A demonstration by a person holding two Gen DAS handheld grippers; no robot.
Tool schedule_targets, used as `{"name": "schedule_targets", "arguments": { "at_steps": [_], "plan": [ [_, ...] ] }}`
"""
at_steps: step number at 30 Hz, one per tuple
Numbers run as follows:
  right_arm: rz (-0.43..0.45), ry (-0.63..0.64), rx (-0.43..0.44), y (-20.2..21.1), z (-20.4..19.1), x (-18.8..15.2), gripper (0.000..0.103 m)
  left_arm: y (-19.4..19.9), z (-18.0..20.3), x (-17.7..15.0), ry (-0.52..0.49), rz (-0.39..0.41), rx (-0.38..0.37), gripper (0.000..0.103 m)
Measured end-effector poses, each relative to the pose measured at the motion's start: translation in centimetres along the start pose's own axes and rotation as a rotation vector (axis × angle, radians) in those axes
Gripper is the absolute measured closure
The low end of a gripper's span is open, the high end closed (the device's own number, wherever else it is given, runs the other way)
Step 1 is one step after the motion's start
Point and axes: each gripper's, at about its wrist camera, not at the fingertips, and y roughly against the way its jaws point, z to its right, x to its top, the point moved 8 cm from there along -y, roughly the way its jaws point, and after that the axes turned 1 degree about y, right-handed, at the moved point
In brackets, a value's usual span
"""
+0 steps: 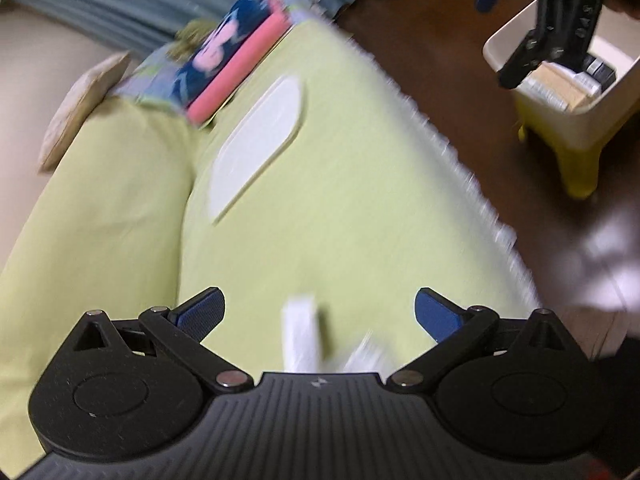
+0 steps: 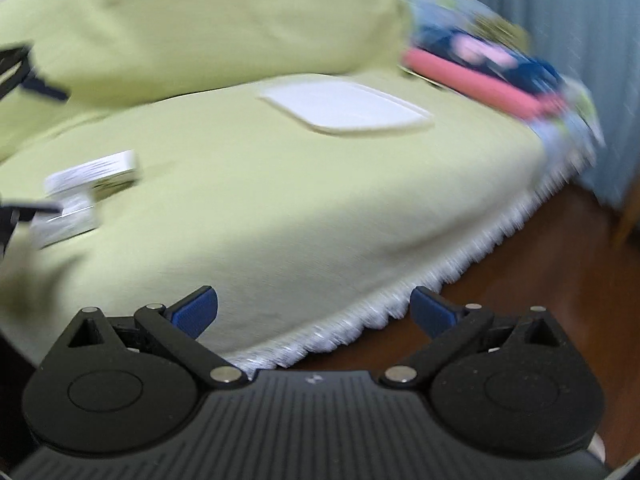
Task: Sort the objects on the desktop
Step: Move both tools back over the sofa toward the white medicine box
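Note:
My left gripper (image 1: 320, 314) is open and low over a light green cloth (image 1: 340, 220). Two small white boxes (image 1: 300, 336) lie on the cloth between its blue fingers, close to the base, with neither gripped. In the right wrist view the same boxes (image 2: 96, 172) sit at the far left beside the left gripper's fingers (image 2: 36, 210). My right gripper (image 2: 316, 308) is open and empty over the cloth's fringed edge. From the left wrist it shows as the right gripper (image 1: 500, 36) above a white bin (image 1: 600, 120). Both views are blurred.
A flat white lid (image 1: 256, 140) lies mid-cloth. A pink and blue stack of books (image 1: 236, 60) rests at the far edge. The bin holds several items and stands on yellow legs on the dark wooden floor (image 1: 440, 60). A green cushion (image 2: 200, 20) rises behind.

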Motion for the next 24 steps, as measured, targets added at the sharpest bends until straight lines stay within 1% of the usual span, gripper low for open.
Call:
{"name": "schedule_targets", "arguments": {
  "at_steps": [3, 5, 7, 9, 10, 12, 14, 16, 19, 21, 23, 24],
  "plan": [
    [0.021, 0.043, 0.030, -0.5, -2.6, 2.7, 0.001, 0.4, -2.1, -3.4, 0.027, -0.049, 0.018, 0.003],
    [0.038, 0.055, 0.064, -0.7, -3.9, 4.5, 0.001, 0.5, -3.1, -5.3, 0.040, -0.079, 0.011, 0.012],
    [0.059, 0.108, 0.084, -0.7, -5.4, 6.2, 0.002, 0.4, -3.8, -6.9, 0.057, -0.100, 0.001, 0.015],
    [0.080, 0.179, 0.096, -0.7, -7.1, 7.6, 0.002, 0.1, -4.1, -8.1, 0.059, -0.105, -0.008, 0.017],
    [0.088, 0.232, 0.097, -0.9, -7.9, 8.3, 0.005, -0.2, -4.1, -8.5, 0.057, -0.105, -0.020, 0.019],
    [0.096, 0.345, 0.091, -1.3, -9.8, 9.3, 0.014, -0.8, -3.8, -9.1, 0.053, -0.107, -0.050, 0.022],
    [0.096, 0.471, 0.083, -1.9, -11.4, 10.0, 0.037, -1.6, -3.5, -9.3, 0.045, -0.092, -0.073, 0.022],
    [0.098, 0.595, 0.079, -2.6, -12.9, 10.4, 0.048, -2.6, -3.4, -9.2, 0.045, -0.069, -0.093, 0.023],
    [0.104, 0.751, 0.067, -3.8, -14.6, 10.6, 0.051, -4.1, -3.6, -9.2, 0.046, -0.059, -0.100, 0.023],
    [0.105, 0.838, 0.069, -4.9, -15.8, 10.5, 0.051, -4.7, -3.6, -9.3, 0.046, -0.051, -0.105, 0.026],
    [0.101, 0.913, 0.078, -6.1, -17.2, 10.3, 0.051, -5.2, -3.6, -9.6, 0.053, -0.045, -0.115, 0.030],
    [0.098, 0.943, 0.090, -6.6, -18.0, 10.2, 0.051, -5.4, -3.6, -9.7, 0.055, -0.043, -0.123, 0.031]
  ]
}}
